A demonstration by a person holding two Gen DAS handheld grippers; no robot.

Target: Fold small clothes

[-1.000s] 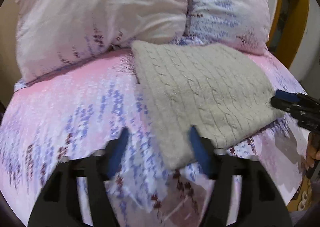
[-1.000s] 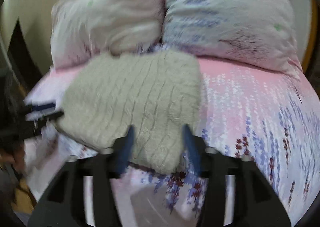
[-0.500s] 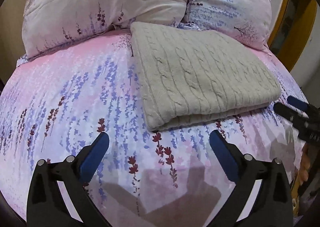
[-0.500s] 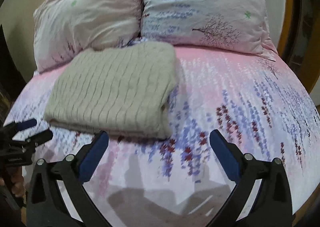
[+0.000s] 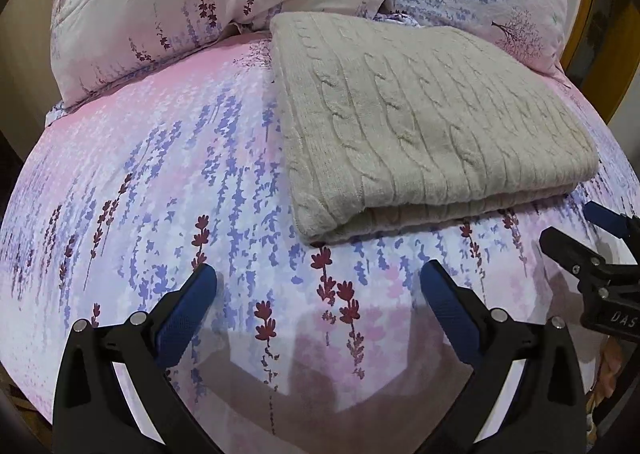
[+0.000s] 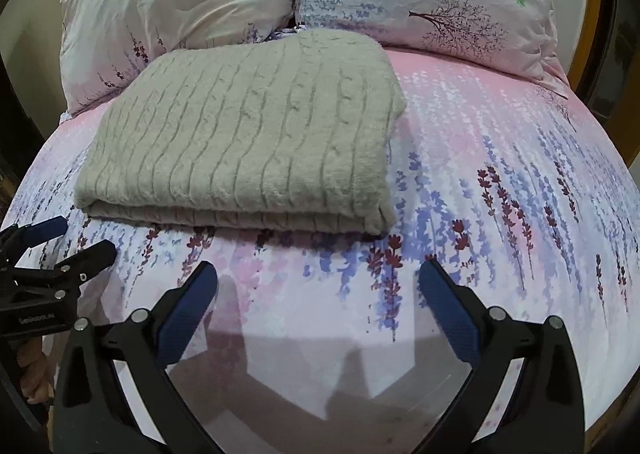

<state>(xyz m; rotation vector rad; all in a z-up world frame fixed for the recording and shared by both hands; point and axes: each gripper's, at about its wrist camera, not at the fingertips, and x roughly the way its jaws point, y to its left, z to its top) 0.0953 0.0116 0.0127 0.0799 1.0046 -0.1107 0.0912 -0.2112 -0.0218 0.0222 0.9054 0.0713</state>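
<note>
Your left gripper (image 5: pixel 318 278) is spread wide with nothing between its blue pads (image 5: pixel 188 314); jaws have just been opening. Same for your right gripper (image 6: pixel 318 278): spread wide, empty, just opened up. Both hang over the floral bedsheet (image 5: pixel 160 182), short of the cloth. The folded grey cable-knit sweater (image 5: pixel 424 122) lies flat on the bed, its far edge up against the two pillows (image 6: pixel 180 6), near folded edge facing you. In the left view it sits ahead and right; in the right view, ahead and left. Neither gripper touches it.
</note>
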